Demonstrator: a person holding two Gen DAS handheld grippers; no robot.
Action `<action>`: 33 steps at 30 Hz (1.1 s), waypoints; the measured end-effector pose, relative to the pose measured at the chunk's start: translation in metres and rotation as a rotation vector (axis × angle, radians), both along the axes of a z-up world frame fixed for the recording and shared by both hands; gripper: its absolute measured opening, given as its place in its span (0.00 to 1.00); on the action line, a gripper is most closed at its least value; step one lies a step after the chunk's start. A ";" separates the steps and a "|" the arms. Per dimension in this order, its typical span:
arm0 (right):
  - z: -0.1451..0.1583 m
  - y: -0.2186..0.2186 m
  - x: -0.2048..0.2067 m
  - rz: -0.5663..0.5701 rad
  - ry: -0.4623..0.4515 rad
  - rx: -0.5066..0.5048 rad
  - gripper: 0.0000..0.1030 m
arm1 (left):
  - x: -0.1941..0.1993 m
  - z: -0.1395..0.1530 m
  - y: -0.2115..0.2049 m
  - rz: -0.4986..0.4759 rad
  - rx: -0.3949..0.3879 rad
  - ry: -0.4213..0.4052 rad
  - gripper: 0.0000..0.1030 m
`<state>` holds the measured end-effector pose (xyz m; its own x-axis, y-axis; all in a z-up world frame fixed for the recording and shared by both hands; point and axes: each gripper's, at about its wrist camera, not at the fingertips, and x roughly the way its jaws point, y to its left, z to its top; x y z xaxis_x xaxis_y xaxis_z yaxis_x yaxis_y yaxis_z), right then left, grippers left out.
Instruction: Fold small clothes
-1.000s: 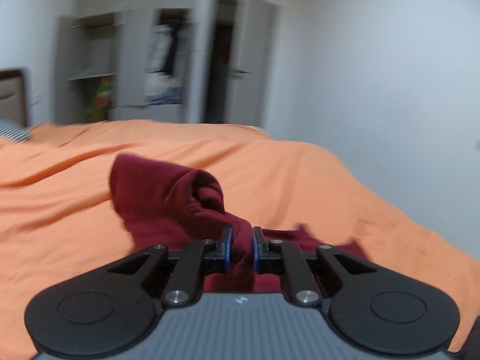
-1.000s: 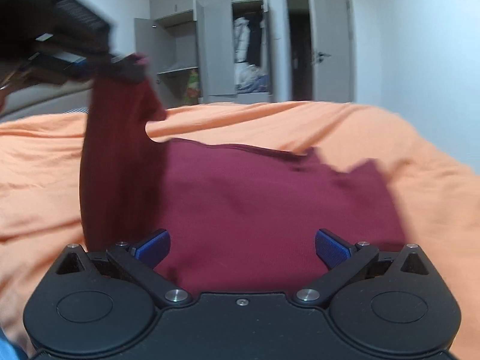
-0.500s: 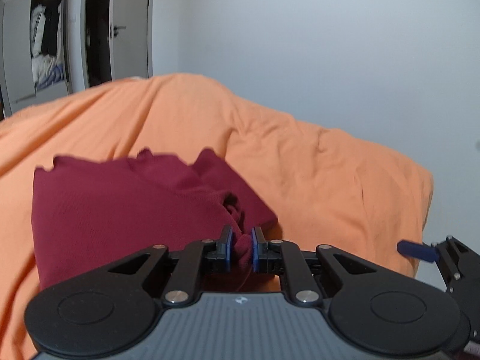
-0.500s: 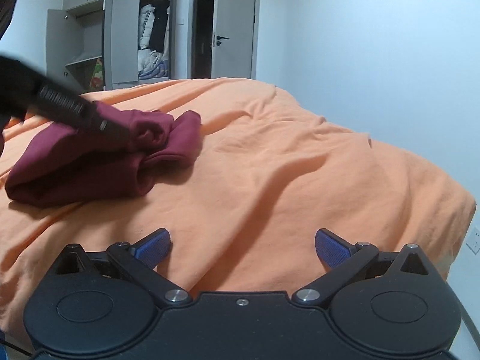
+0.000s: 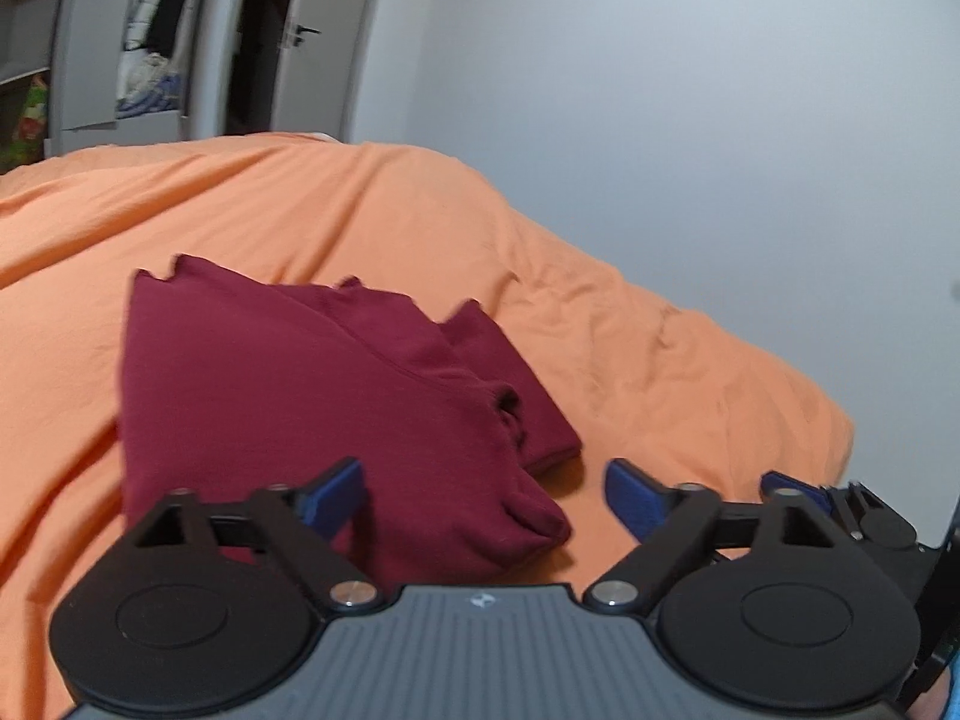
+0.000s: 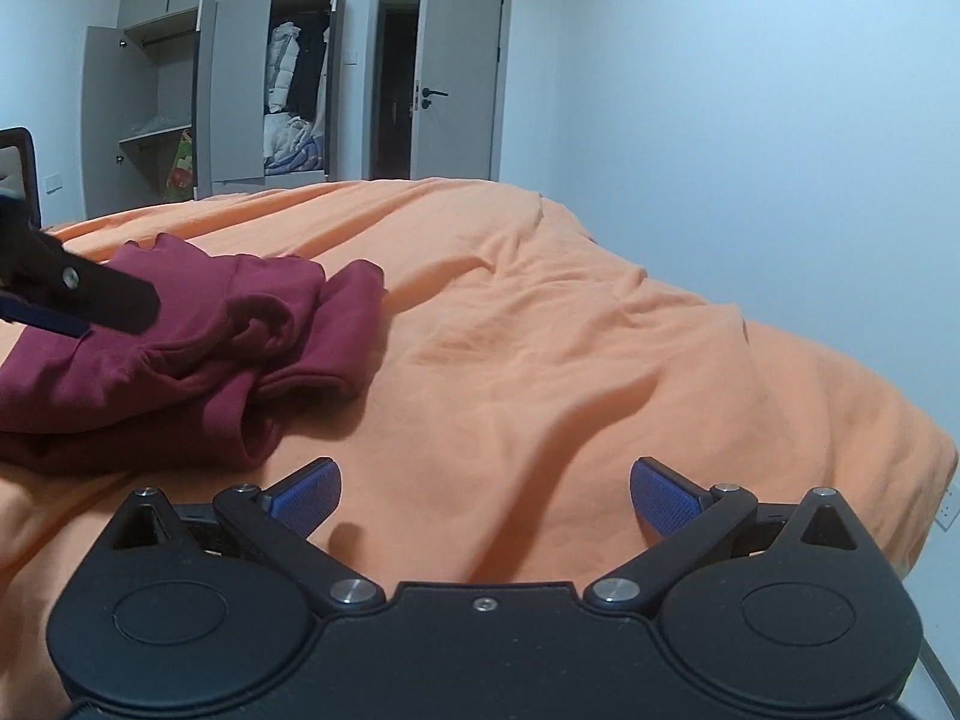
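Note:
A dark red garment [image 5: 312, 396] lies folded in layers on the orange bed cover [image 5: 648, 360], its near corner bunched. My left gripper [image 5: 483, 495] hovers just above that near corner, open, with nothing pinched between its blue pads. In the right wrist view the same garment [image 6: 198, 348] sits at the left, and one finger of the left gripper [image 6: 90, 294] reaches over it. My right gripper [image 6: 485, 495] is open over bare orange cover, to the right of the garment and apart from it. Its tip [image 5: 798, 489] shows low right in the left wrist view.
The bed's far right edge [image 6: 924, 450] drops off beside a white wall. Behind the bed stand grey wardrobes [image 6: 240, 90] with open doors and hanging clothes, and a half-open room door [image 6: 462, 72]. A wall socket [image 6: 947, 510] sits low right.
My left gripper opened and let go of the garment's bunched corner, which now rests on the bed. The right gripper stayed open and shifted little.

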<state>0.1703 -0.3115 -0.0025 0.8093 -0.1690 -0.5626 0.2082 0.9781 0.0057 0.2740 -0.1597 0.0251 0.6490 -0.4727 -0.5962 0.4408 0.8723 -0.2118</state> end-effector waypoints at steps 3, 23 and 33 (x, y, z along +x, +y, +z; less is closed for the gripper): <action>0.002 0.002 0.004 0.010 0.002 0.004 1.00 | 0.002 0.003 0.010 0.059 0.011 -0.006 0.98; 0.038 0.013 0.071 0.342 -0.038 0.285 1.00 | 0.028 -0.017 0.096 0.430 0.013 0.086 1.00; 0.024 0.000 0.158 0.444 0.047 0.561 0.99 | 0.028 -0.037 0.111 0.448 0.000 0.144 0.99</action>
<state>0.3287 -0.3112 0.0210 0.7077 0.4952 -0.5040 -0.1960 0.8229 0.5333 0.3022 -0.0483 -0.0115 0.6996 -0.1650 -0.6952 -0.0135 0.9698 -0.2437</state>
